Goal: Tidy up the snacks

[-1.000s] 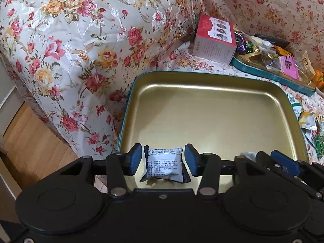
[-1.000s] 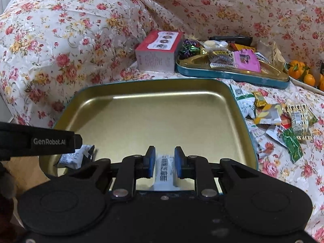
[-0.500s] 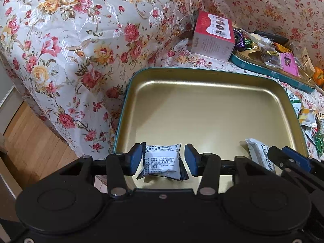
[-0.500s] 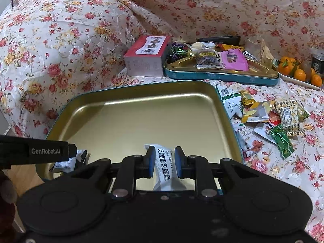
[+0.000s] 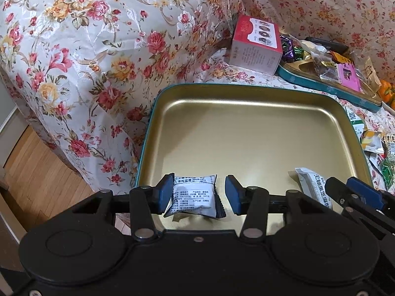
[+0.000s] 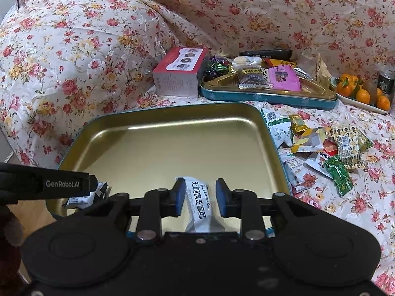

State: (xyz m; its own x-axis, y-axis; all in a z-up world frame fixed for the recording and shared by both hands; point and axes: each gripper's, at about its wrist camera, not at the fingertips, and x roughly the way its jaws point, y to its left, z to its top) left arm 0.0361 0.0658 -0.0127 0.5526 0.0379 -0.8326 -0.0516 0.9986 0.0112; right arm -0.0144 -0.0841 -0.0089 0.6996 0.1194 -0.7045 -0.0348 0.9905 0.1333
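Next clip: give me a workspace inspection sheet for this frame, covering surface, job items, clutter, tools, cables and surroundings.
Surface: floral quilted cover draped over furniture.
Job's things: gold metal tray with teal rim holds a white-and-black square snack packet and a long white sesame crisp packet; loose wrapped snacks lie right of it.
Clutter: red-topped snack box, teal tin of mixed sweets, plate of oranges, dark can.
Grippers: left tool open around the square packet; right tool open around the sesame packet.
Cables: nothing seen.
Surroundings: wooden floor.
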